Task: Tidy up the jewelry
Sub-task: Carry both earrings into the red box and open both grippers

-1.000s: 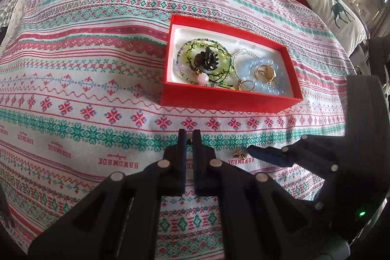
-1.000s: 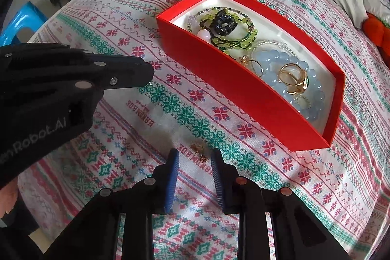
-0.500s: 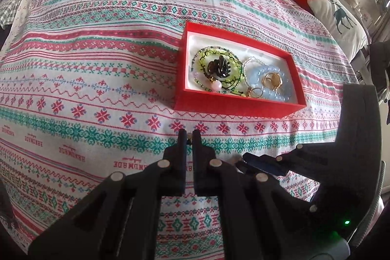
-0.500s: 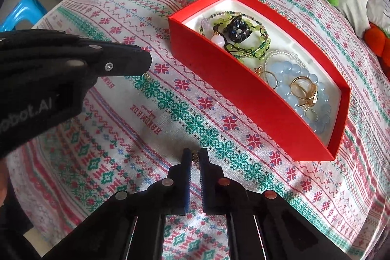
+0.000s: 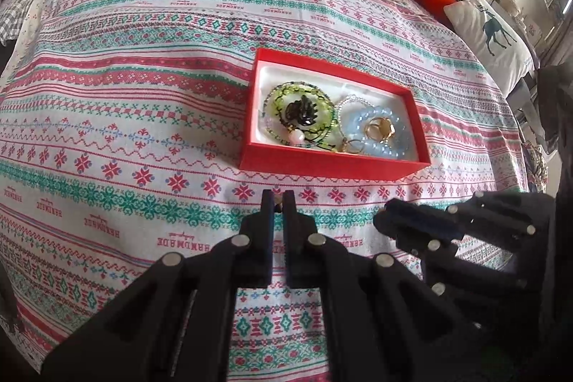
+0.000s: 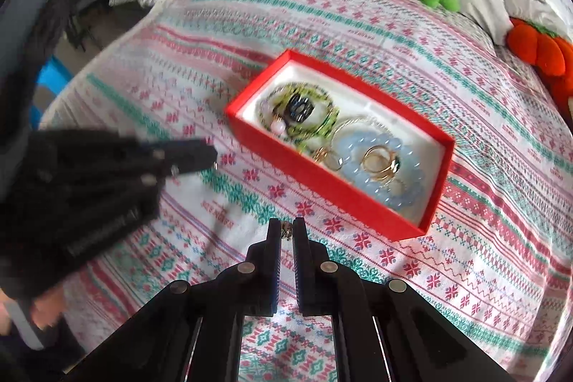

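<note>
The red box [image 5: 333,163] on the bed holds green bead loops [image 5: 299,111], a pale blue bracelet [image 5: 379,133] and gold rings [image 5: 379,127]. Open bedspread [image 5: 125,138] lies around it. My right gripper [image 6: 286,231] pinches a tiny gold earring [image 6: 286,233], too small to make out. My left gripper [image 5: 278,199] has its jaws closed, seemingly on something small.
</note>
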A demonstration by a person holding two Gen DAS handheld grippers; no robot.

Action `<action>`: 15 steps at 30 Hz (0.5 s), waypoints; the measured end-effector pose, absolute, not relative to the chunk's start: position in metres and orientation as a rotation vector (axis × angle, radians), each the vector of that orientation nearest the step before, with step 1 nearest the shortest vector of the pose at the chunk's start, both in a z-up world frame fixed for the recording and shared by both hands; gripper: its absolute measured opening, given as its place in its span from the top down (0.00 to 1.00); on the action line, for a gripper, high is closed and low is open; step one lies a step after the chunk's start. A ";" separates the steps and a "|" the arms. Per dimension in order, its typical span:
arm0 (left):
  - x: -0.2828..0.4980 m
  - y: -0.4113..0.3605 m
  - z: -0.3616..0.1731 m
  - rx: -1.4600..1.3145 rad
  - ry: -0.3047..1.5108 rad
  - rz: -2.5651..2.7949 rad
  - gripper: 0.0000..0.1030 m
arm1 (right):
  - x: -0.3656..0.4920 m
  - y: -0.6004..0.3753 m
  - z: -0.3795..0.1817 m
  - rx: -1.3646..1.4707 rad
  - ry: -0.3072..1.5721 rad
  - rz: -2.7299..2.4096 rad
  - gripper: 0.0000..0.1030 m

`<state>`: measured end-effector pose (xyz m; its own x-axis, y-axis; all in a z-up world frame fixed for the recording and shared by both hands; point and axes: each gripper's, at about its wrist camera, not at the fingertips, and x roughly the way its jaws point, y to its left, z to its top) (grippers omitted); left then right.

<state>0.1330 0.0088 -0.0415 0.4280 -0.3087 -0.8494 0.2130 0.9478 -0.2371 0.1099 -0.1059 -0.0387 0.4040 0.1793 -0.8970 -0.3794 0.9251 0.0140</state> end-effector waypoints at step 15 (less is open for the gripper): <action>0.147 -0.005 -0.008 -0.171 0.997 -0.341 0.95 | 0.133 -0.153 0.000 0.000 1.018 0.300 0.94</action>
